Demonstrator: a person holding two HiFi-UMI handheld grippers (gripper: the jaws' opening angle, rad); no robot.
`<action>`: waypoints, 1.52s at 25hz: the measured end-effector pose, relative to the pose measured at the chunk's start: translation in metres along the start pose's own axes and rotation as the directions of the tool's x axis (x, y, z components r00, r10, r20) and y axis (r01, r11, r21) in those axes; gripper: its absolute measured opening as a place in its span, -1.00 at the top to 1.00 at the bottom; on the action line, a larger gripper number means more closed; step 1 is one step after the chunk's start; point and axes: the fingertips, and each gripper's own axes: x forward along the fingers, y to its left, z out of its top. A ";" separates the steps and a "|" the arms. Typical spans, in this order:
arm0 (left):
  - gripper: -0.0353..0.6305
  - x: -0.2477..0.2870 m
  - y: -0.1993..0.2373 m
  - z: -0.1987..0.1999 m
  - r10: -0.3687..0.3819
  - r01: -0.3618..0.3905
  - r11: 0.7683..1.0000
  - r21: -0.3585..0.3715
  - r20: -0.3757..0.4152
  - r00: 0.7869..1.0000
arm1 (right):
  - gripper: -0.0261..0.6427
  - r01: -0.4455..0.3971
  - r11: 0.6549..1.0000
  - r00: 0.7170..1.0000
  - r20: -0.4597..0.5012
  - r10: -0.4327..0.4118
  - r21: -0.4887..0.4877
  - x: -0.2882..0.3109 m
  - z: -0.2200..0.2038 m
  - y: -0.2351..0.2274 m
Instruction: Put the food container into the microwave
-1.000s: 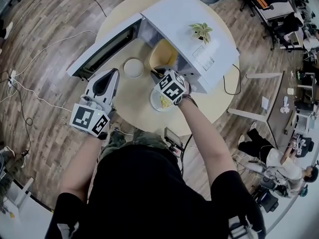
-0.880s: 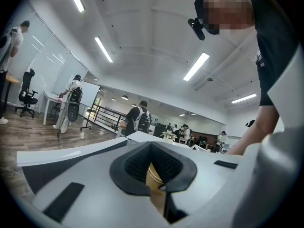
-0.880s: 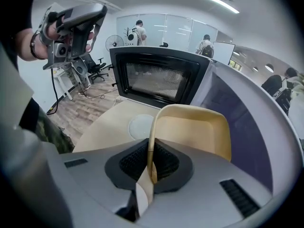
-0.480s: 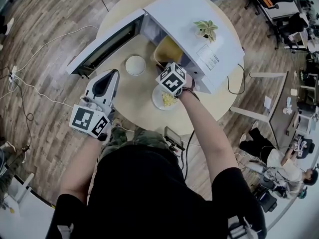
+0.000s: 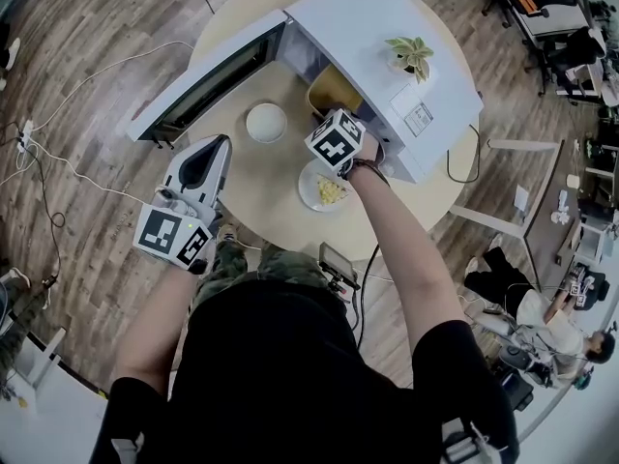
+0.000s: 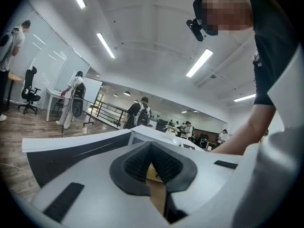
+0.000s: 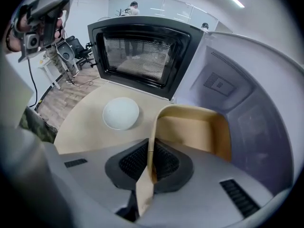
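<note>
Here the right tongs [image 7: 151, 158] are clenched on the near wall of the tan container [image 7: 190, 132]. The container sits in the mouth of the microwave [image 5: 377, 27], its far part inside the cavity. The microwave's door [image 5: 208, 80] hangs open to the left.

The left tongs [image 6: 151, 148] are closed with nothing between them, held over the near left edge of the surface [image 5: 261, 191], well apart from the container.

The surface is a round tan tabletop. The microwave takes up its far right part, with a small plant [image 5: 411, 54] on its top. A white bowl [image 5: 266, 122] stands left of the container, just in front of the open door. Near the right tongs lies a plate [image 5: 311, 193] with yellow food [image 5: 332, 191].

Around the surface runs a wood plank floor [image 5: 87, 27] with a white cable [image 5: 97, 71] across it at the left. Desks and a seated person [image 5: 542, 307] show at the right.
</note>
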 end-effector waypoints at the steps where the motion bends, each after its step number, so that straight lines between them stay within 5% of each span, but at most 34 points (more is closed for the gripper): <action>1: 0.84 0.000 0.000 -0.001 -0.001 0.001 1.000 -0.001 -0.001 1.000 | 0.83 0.005 1.000 1.000 -0.004 -0.005 0.002 0.001 0.000 -0.002; 38: 0.84 -0.002 0.006 -0.024 0.008 -0.009 0.999 -0.034 -0.038 0.999 | 0.83 0.306 0.946 0.952 -0.063 -0.300 0.106 0.030 -0.003 -0.076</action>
